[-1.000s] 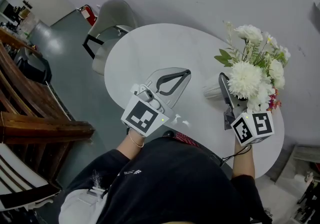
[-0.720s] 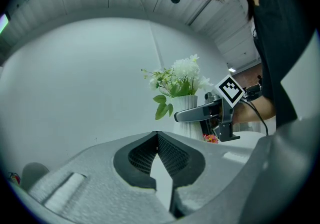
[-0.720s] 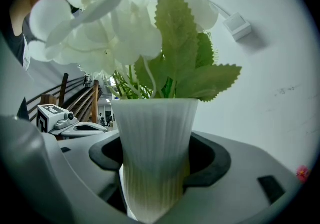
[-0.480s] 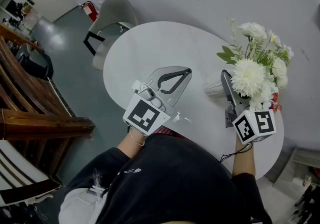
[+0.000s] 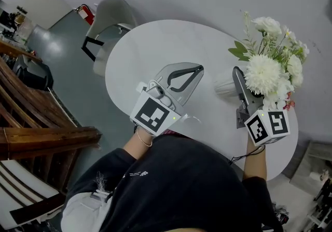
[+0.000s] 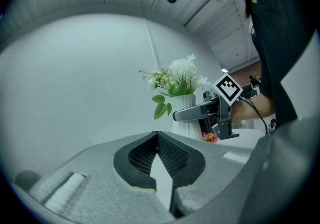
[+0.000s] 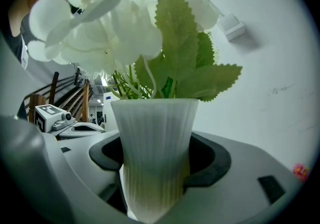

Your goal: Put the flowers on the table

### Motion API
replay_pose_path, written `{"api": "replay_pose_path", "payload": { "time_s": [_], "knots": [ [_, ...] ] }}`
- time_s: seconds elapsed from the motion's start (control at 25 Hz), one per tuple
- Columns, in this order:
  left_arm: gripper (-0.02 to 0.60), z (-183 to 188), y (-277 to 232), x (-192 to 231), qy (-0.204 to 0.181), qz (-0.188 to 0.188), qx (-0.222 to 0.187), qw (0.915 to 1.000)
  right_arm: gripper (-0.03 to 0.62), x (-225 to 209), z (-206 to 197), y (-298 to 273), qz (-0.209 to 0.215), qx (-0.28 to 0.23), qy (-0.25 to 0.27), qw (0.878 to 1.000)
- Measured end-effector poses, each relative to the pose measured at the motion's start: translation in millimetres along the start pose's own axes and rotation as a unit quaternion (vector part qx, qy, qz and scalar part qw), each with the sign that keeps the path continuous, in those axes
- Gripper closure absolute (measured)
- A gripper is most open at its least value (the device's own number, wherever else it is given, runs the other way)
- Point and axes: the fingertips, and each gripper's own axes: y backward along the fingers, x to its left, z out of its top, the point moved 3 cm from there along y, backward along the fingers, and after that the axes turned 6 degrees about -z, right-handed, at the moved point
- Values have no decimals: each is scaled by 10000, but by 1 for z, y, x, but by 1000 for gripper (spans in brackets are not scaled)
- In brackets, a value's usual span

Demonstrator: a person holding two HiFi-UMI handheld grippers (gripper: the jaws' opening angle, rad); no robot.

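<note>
White flowers (image 5: 264,72) with green leaves stand in a white ribbed vase (image 5: 223,86) over the right side of the round white table (image 5: 155,54). My right gripper (image 5: 237,83) is shut on the vase; in the right gripper view the vase (image 7: 155,153) fills the gap between the jaws, with the blooms (image 7: 115,22) above. Whether its base touches the table is hidden. My left gripper (image 5: 197,70) hovers over the table's near middle, shut and empty, its jaws meeting at a point (image 6: 157,137). In the left gripper view the vase (image 6: 184,113) stands to the right.
A grey chair (image 5: 111,13) stands beyond the table's far left edge, a red extinguisher (image 5: 85,14) beside it. Dark wooden furniture (image 5: 31,122) fills the left. A small red-orange sprig (image 5: 287,104) shows under the bouquet. A grey wall lies behind the table.
Both grippers and the vase of flowers have drifted slightly to the right in the head view. The hold on the vase is the same.
</note>
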Motion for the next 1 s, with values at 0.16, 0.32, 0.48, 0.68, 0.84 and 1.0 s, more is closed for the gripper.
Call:
{"api": "replay_pose_path", "payload": {
  "time_s": [0.16,0.32,0.48,0.68,0.84,1.0],
  "knots": [
    [583,-1,-3,2,-16,-122,-46,9999,244,-1,-1,0,-68,-39,7,10000],
    [583,-1,-6,2,-61,-240,-80,9997,244,0,-1,-2,-154,-46,-6,9999],
    [583,0,-7,2,-88,-313,-117,9994,244,1,-1,-1,-250,-22,-23,9997],
    [584,-2,-8,4,86,-370,-239,9990,244,0,-1,-3,-310,-65,3,9995],
    [583,-3,-9,3,-6,-404,-224,9989,244,-1,-1,-2,-343,-81,39,9994],
    [583,-5,-13,0,28,-475,-222,9986,244,-1,-1,-3,-330,-106,49,9994]
  ]
}}
